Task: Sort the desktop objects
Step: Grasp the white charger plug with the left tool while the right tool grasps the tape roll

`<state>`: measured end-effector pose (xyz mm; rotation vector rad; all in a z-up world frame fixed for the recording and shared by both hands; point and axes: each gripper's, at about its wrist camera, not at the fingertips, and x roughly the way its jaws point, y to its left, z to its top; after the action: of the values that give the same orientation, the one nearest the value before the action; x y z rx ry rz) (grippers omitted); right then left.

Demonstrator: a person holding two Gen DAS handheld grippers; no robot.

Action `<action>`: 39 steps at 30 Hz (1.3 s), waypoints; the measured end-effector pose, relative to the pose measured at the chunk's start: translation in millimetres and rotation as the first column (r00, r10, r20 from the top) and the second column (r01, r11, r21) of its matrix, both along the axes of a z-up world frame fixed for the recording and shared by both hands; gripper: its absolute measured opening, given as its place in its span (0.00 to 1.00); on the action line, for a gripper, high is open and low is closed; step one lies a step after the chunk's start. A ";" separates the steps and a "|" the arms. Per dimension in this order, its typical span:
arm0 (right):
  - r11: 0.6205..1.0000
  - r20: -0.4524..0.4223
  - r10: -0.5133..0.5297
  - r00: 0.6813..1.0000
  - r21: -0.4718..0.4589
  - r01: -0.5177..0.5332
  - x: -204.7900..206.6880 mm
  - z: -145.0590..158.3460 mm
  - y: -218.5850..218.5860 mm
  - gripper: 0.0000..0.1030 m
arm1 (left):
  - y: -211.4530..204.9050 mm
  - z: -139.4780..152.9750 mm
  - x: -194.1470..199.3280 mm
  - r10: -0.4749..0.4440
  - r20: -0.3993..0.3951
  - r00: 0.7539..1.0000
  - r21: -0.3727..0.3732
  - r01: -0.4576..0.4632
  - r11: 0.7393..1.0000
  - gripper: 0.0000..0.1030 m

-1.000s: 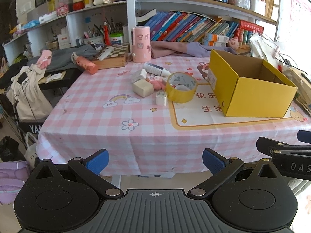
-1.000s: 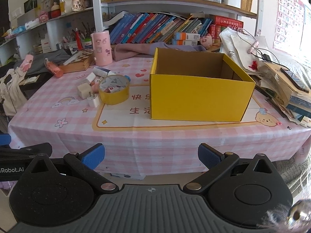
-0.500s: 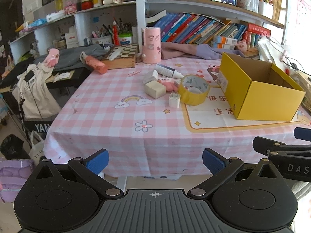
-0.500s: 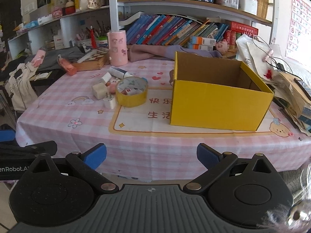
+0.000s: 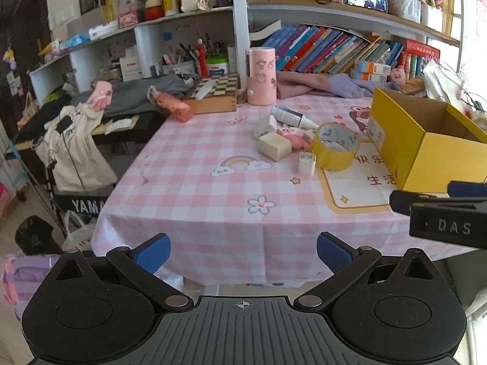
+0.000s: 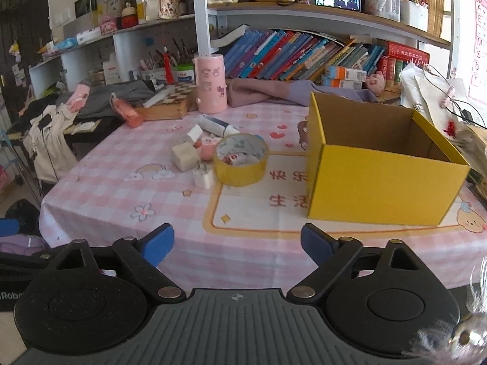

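An open yellow cardboard box point(image 6: 380, 179) stands on the pink checked tablecloth; it also shows in the left wrist view point(image 5: 426, 149). Left of it lies a cluster: a yellow tape roll point(image 6: 241, 164), a white charger plug point(image 6: 203, 177), a cream block point(image 6: 185, 155), a small pink toy point(image 6: 208, 149) and a white tube point(image 6: 214, 125). The same tape roll point(image 5: 334, 150) and block point(image 5: 274, 146) show in the left wrist view. My left gripper point(image 5: 243, 251) and right gripper point(image 6: 237, 245) are open and empty, in front of the table's near edge.
A pink cylinder point(image 6: 210, 83), a chessboard box point(image 6: 167, 103) and a purple cloth point(image 6: 274, 92) lie at the back before shelves of books. Papers and cables pile at the right point(image 6: 441, 103). A side desk with clothes point(image 5: 79, 140) stands left of the table.
Both grippers have drifted left, so the box and cluster sit further right in both views. Both stay open and empty.
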<state>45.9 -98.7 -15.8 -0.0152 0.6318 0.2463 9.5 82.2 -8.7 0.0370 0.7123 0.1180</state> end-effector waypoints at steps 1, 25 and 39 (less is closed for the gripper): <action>1.000 0.002 -0.002 1.000 0.000 0.002 2.3 -0.6 1.6 0.83 | 0.2 -1.0 3.2 -0.006 0.000 1.000 0.008 0.006 1.000 0.99; 0.997 -0.096 -0.075 0.993 -0.007 0.074 101.0 -24.5 32.4 0.77 | 24.2 -28.4 102.5 -0.164 -0.062 0.985 -0.007 0.163 0.987 0.93; 0.997 -0.151 -0.072 0.986 -0.016 0.071 149.0 -36.3 39.6 0.77 | 25.1 -37.1 153.6 -0.227 -0.089 0.970 0.018 0.230 0.973 0.93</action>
<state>194.9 -59.1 -52.1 0.0164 0.7831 0.1758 163.1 107.2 -45.8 0.1517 0.7882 -0.0953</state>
